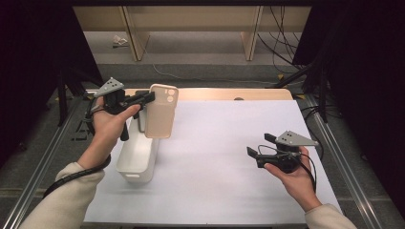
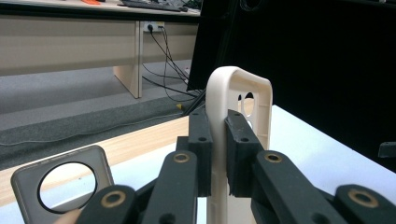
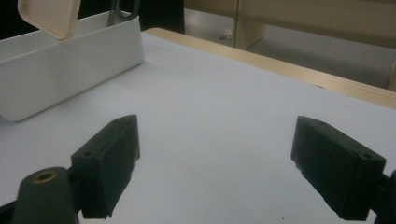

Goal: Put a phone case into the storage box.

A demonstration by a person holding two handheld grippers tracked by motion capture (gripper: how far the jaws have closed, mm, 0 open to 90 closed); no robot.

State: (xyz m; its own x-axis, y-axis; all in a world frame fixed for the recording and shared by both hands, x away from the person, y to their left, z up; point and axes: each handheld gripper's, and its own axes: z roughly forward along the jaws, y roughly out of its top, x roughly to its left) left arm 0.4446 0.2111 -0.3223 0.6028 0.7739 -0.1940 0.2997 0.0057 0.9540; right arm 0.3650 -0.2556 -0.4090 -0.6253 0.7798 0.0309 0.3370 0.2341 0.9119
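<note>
Light, bendy cream phone case (image 1: 161, 110) pinched by its side rim in left gripper (image 1: 143, 99) above white bin (image 1: 138, 157) at tabletop's left edge; right gripper (image 1: 260, 145) open, empty.

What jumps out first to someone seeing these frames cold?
The beige phone case, held upright in the air by the left gripper above the far end of the white bin at the table's left. In the left gripper view the pads clamp its edge, with a grey phone case lower left. The right gripper hangs open over the bare white table.
</note>
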